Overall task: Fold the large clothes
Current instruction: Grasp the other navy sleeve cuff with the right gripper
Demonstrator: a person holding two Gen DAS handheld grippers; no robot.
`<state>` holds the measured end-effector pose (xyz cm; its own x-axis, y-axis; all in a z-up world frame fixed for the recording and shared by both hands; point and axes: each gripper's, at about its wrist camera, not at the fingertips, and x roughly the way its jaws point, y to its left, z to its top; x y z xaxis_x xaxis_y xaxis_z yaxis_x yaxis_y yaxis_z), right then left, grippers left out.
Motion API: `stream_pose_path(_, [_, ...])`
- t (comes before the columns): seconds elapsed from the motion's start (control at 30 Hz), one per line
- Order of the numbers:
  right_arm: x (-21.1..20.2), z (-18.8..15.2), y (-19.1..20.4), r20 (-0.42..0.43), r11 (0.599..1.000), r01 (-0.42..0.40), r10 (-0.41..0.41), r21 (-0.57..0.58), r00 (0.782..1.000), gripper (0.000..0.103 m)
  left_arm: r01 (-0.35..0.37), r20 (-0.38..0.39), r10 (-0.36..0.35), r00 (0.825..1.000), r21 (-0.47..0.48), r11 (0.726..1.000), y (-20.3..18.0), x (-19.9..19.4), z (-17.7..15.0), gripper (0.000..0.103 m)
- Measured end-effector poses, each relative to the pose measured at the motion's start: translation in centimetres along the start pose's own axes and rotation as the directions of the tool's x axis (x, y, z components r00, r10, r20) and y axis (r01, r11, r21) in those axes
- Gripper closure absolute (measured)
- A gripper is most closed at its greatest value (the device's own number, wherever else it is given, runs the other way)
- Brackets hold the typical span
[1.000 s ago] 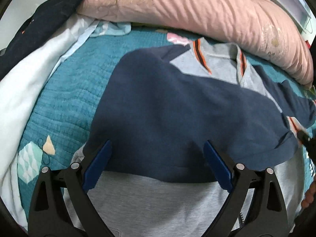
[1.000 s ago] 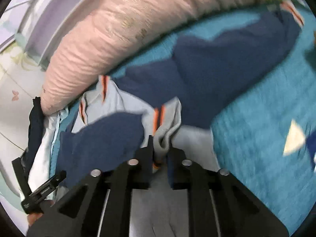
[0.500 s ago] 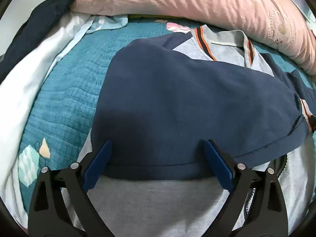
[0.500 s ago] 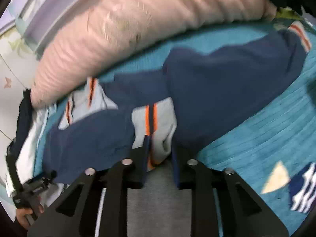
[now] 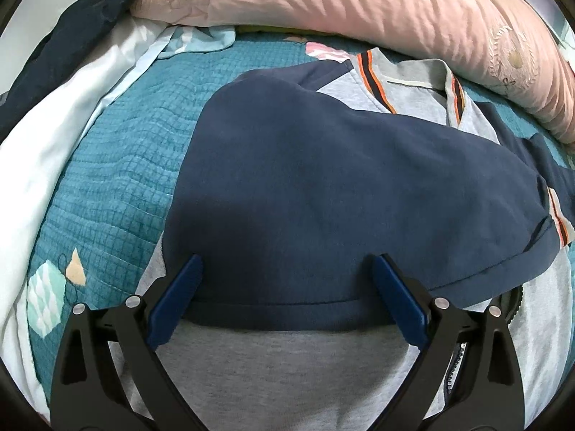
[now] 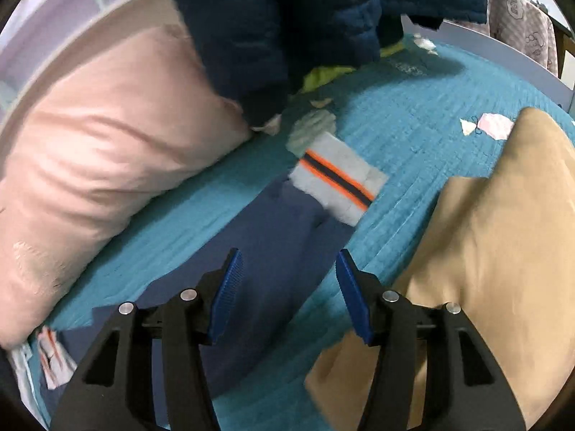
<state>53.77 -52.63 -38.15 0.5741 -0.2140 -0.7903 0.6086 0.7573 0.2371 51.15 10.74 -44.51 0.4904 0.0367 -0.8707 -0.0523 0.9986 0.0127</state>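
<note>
Since the earlier frame, right gripper (image 6: 287,292) has let go the striped cuff and swung over the outstretched navy sleeve (image 6: 273,251), jaws just opening, nothing between; jacket (image 5: 341,194) lies on teal quilt (image 5: 118,165), one sleeve folded across; left gripper (image 5: 287,296) spread wide, empty, above the folded sleeve's edge; tan cloth (image 6: 503,251) cut off at the frame edge.

a teal quilted bedspread (image 5: 118,165) covers the bed, patterned with pale geometric shapes. a long pink pillow (image 5: 359,10) lies along its far edge — a dark blue padded jacket (image 6: 287,18) draped against it. a tan garment (image 6: 496,237), possibly trousers, lies beside. white fabric (image 5: 46,136) bunches at the left.
</note>
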Motion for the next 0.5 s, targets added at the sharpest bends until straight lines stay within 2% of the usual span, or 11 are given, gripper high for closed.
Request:
stream_pose_path(0.07, [1.7,0.5,0.5,-0.057,0.999,0.051,-0.052,-0.008,0.997,0.049,-0.003,-0.001,0.003,1.0,0.0,1.0,0.0,0.0,0.1,0.007])
stream_pose_path(0.13, [3.9,0.5,0.3,-0.131,0.993,0.118,-0.118,-0.009,0.984,0.048,-0.005,0.0,0.005,1.0,0.003,1.0,0.0,0.0,0.1,0.007])
stream_pose_path(0.23, [6.0,0.3,-1.1,-0.185,0.991,0.121,-0.111,0.047,0.977,0.048,-0.003,0.001,0.003,1.0,0.006,1.0,0.0,0.0,0.0,0.007])
stream_pose_path(0.3, [6.5,0.0,-1.6,-0.187,0.994,0.095,-0.082,0.06,0.979,0.05,-0.001,0.001,0.001,1.0,0.008,1.0,0.2,0.2,0.1,0.007])
stream_pose_path(0.37, [6.3,-0.2,-1.8,-0.161,0.998,0.025,-0.016,0.053,0.987,0.075,0.0,0.002,0.0,1.0,0.008,1.0,0.2,0.0,0.1,0.007])
stream_pose_path(0.4, [6.1,-0.3,-1.9,-0.152,0.998,-0.032,0.042,0.061,0.987,0.094,0.0,0.004,0.0,1.0,0.007,1.0,0.2,-0.1,0.1,0.007])
stream_pose_path(0.43, [5.7,-0.5,-1.9,-0.136,0.996,-0.068,0.076,0.062,0.988,0.096,-0.001,0.002,0.001,1.0,0.009,1.0,0.2,-0.1,0.0,0.007])
stream_pose_path(0.5, [4.1,-1.0,-1.3,-0.067,0.995,-0.093,0.094,0.021,0.993,0.097,0.002,0.002,-0.002,1.0,0.01,1.0,0.2,-0.1,0.0,0.007])
